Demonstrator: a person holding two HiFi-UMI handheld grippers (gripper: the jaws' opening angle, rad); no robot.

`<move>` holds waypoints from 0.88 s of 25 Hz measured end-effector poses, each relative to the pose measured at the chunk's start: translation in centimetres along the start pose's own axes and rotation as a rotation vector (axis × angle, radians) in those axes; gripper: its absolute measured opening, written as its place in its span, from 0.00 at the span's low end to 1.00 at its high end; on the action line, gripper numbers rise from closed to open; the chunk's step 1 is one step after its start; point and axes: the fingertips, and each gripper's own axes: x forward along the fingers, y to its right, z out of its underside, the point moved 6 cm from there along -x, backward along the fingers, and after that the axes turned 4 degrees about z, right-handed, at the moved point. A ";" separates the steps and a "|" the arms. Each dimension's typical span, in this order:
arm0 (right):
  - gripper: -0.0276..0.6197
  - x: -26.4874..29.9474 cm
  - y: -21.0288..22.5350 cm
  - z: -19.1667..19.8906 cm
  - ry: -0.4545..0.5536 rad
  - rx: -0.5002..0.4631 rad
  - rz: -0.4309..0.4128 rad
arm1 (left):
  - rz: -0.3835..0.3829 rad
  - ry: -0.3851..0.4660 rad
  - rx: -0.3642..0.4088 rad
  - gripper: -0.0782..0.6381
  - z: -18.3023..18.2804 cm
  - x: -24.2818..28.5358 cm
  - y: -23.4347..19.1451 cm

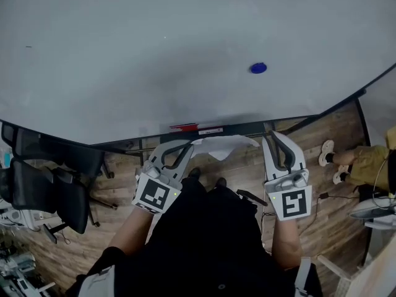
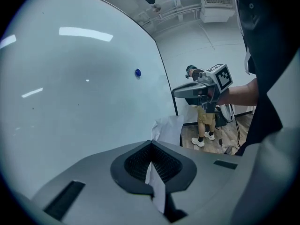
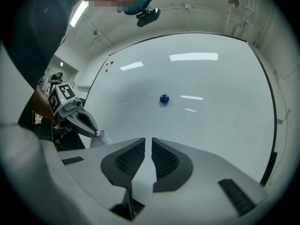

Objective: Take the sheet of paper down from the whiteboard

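We held the crumpled white paper sheet [image 1: 223, 146].
Our left claw [image 2: 151, 146] clamped its half-hidden edge; our right claw [image 3: 146, 142] stood slightly apart, empty.

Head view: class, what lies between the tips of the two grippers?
The sheet of paper, clamped by the left gripper, stretches toward the right gripper; the head view shows it.

Wood-plank floor [image 1: 120, 190] lies under my left gripper [image 1: 187, 146], and black office chairs [image 1: 52, 190] stand off to its left. Beyond my right gripper [image 2: 175, 92], a white wall [image 2: 197, 46] carries an air conditioner [image 2: 217, 9] up high, with pipes [image 2: 171, 14] beside it.
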 end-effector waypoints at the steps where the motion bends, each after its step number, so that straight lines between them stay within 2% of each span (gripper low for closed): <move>1: 0.12 -0.4 -0.2 0.8 -0.018 0.013 -0.016 | 0.005 -0.001 -0.012 0.12 0.5 0.2 0.1; 8: 0.10 -2.4 -3.4 8.4 -0.136 0.039 -0.181 | 0.029 -0.062 -0.067 0.12 4.9 1.7 1.5; 12: 0.09 -3.2 -5.0 12.1 -0.201 0.046 -0.295 | 0.068 -0.087 -0.088 0.12 7.9 2.5 3.0; 15: 0.09 -3.0 -5.3 14.0 -0.232 0.087 -0.340 | 0.111 -0.072 -0.120 0.12 10.0 3.1 3.9; 19: 0.09 -3.2 -5.6 16.3 -0.269 0.159 -0.378 | 0.170 -0.018 -0.232 0.12 12.2 3.4 5.1; 22: 0.09 -3.5 -5.7 17.2 -0.273 0.211 -0.406 | 0.221 0.020 -0.286 0.12 13.0 3.6 5.8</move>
